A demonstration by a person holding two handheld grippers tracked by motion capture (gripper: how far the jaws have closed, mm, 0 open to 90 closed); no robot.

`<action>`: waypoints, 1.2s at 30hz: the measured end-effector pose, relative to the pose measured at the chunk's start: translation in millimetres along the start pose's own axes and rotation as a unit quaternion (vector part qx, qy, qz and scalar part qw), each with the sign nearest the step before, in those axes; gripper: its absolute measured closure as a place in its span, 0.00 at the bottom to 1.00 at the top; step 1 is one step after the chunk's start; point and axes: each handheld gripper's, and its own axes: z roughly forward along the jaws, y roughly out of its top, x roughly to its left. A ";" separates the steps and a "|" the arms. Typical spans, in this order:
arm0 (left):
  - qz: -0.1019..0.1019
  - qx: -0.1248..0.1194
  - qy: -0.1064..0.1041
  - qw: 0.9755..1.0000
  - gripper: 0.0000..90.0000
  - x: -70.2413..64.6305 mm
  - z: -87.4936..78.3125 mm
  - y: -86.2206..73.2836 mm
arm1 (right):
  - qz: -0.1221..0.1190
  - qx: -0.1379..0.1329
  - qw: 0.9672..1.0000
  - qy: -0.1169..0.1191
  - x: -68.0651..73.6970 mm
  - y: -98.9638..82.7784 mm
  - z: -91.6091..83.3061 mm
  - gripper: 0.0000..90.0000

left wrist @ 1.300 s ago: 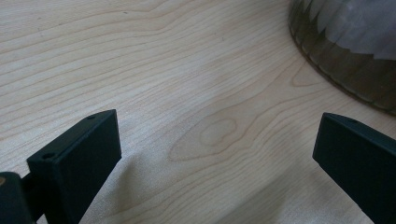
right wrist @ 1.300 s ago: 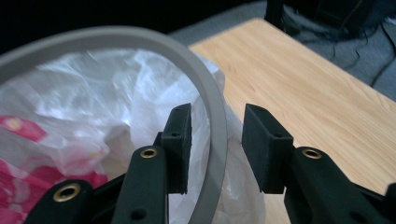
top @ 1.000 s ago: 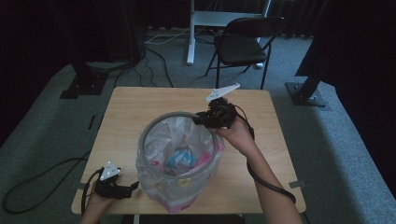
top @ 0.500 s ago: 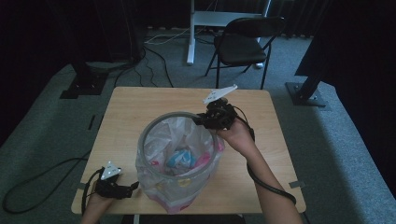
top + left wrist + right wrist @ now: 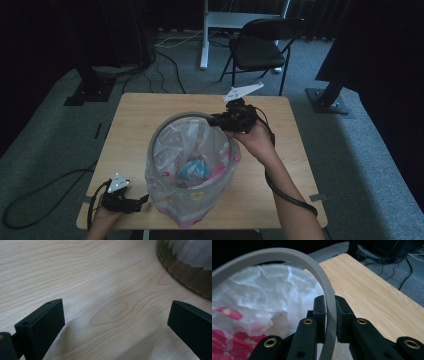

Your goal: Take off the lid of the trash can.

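1. At the near left corner of the table (image 5: 135, 115), the left hand-held gripper (image 5: 141, 201) lies low on the wood in the person's left hand (image 5: 102, 219), its tips pointing toward the foot of the bin.
2. Seen in the left gripper view, its two black jaws stand wide apart with bare wood grain between them; it holds nothing.
3. Just right of it stands the bin (image 5: 192, 172), a clear round tub near the middle of the table, closer to the near edge; its curved wall (image 5: 185, 272) shows at the upper right of the left gripper view, close to the jaws but apart from them.
4. A thin plastic bag (image 5: 175, 150) lines the bin and spills over its sides, whitish with pink printed patches low down; something blue and pink lies at the bottom, too small to make out.
5. A grey hoop (image 5: 172, 122) sits round the mouth of the bin over the bag.
6. At the far right of that hoop, the right hand-held gripper (image 5: 216, 120) has been closing and now clamps the hoop (image 5: 329, 315) between its jaws, one jaw inside the ring and one outside, as the right gripper view shows.
7. The right hand (image 5: 255, 140) holds that gripper above the table's right half, forearm coming in from the near right, cable hanging beneath.
8. Beyond the table, a folding chair (image 5: 262, 47) stands on the grey carpet.
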 end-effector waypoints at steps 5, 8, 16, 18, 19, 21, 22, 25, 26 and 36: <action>-0.001 0.000 -0.001 1.000 0.01 0.2 0.1 0.1 | 0.012 -0.018 1.000 0.014 -0.8 2.8 -6.8 0.91; -0.001 0.000 0.000 1.000 0.01 0.5 0.1 0.1 | 0.031 -0.038 0.998 0.037 -4.1 3.2 -10.8 0.91; -0.002 0.001 0.001 1.000 0.01 0.4 0.2 0.1 | 0.057 -0.079 0.994 0.047 -9.5 4.5 -26.2 0.92; -0.002 0.002 0.001 1.000 0.01 0.2 0.3 0.2 | 0.071 -0.096 0.992 0.042 -14.3 1.8 -36.7 0.92; -0.002 0.002 0.001 1.000 0.01 0.2 0.4 0.2 | 0.074 -0.099 0.992 0.038 -16.1 0.4 -40.1 0.92; -0.003 0.003 0.000 1.000 0.01 0.2 0.5 0.2 | 0.082 -0.107 0.991 0.029 -20.6 -3.6 -46.9 0.92; -0.003 0.003 0.000 1.000 0.01 0.4 0.5 0.3 | 0.084 -0.108 0.990 0.026 -22.3 -5.2 -49.2 0.92; -0.004 0.003 -0.001 1.000 0.01 0.4 0.5 0.3 | 0.094 -0.113 0.989 0.014 -28.7 -12.4 -58.3 0.92; -0.004 0.003 -0.002 1.000 0.01 0.3 0.7 0.3 | 0.097 -0.113 0.989 0.009 -31.4 -15.8 -62.1 0.92; -0.003 0.005 0.002 1.000 0.01 -0.9 0.9 -0.3 | 0.130 -0.131 0.982 -0.025 -51.3 -44.5 -90.8 0.92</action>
